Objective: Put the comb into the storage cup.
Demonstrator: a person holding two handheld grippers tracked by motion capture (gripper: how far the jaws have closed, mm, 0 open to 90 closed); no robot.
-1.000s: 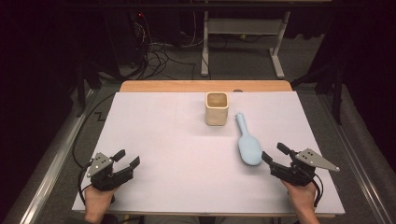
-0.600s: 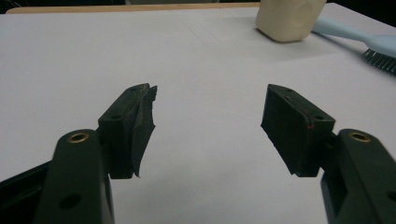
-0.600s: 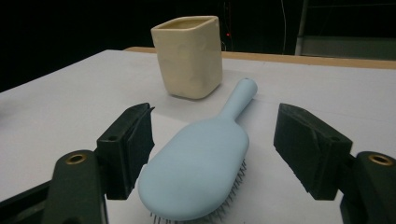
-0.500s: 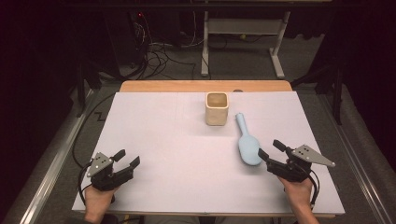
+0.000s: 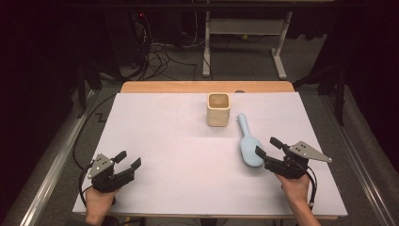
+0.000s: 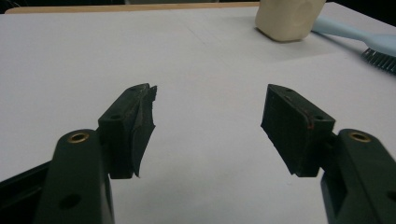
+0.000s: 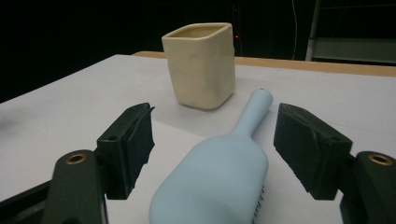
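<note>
A light blue brush (image 5: 248,141) lies bristles-down on the white table cover, its handle pointing toward a cream square cup (image 5: 218,109) that stands upright near the far edge. My right gripper (image 5: 268,148) is open, its jaws standing on either side of the brush's wide head without touching it; in the right gripper view the brush (image 7: 223,172) lies between them with the cup (image 7: 201,64) behind. My left gripper (image 5: 128,159) is open over bare cover at the front left. In the left gripper view the cup (image 6: 288,17) and brush (image 6: 362,41) are far off.
The white cover (image 5: 179,150) spans most of the table; a strip of wood (image 5: 207,87) shows at the far edge. Beyond it are a dark floor with cables (image 5: 160,54) and a grey desk frame (image 5: 244,28). A metal rail (image 5: 51,165) runs along the left side.
My right gripper has moved left and forward, so its open jaws now flank the brush head. The left gripper has stayed where it was.
</note>
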